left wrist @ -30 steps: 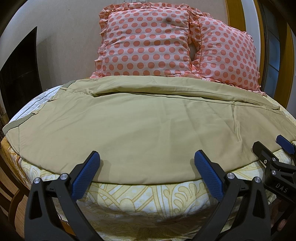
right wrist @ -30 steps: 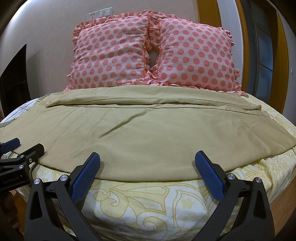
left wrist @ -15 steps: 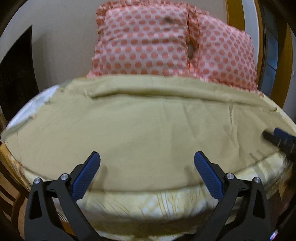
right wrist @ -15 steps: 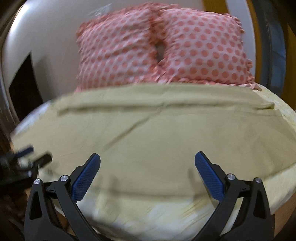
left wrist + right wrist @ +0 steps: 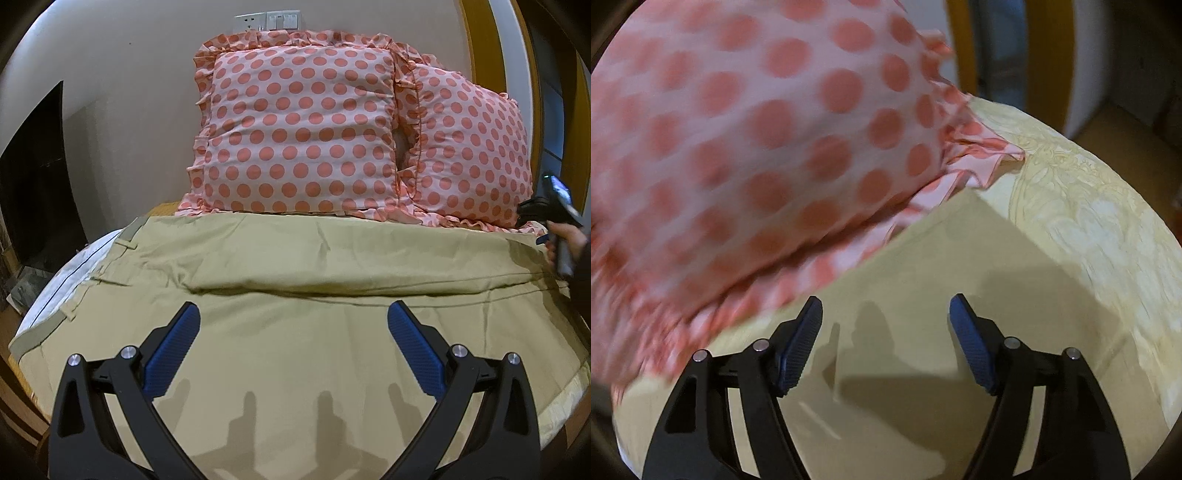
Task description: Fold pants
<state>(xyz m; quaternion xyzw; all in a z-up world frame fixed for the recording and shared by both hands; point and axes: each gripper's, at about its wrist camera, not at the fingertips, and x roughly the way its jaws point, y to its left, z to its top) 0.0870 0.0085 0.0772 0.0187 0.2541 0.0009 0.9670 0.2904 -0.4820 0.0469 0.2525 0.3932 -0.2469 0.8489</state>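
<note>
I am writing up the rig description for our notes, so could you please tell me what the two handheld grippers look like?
Both look alike. The left gripper and right gripper each have two black plastic arms with triangular cut-outs, joined by silver pivot pins. Each finger ends in a blue pad with fine ribbed texture. No cables show. In the left wrist view, the right hand appears bare below a dark sleeve.

Pillows wall off the far side

Two polka-dot pillows (image 5: 299, 133) fill the frame's upper centre and right; the flat pants (image 5: 295, 332) below leave open passage.
</note>
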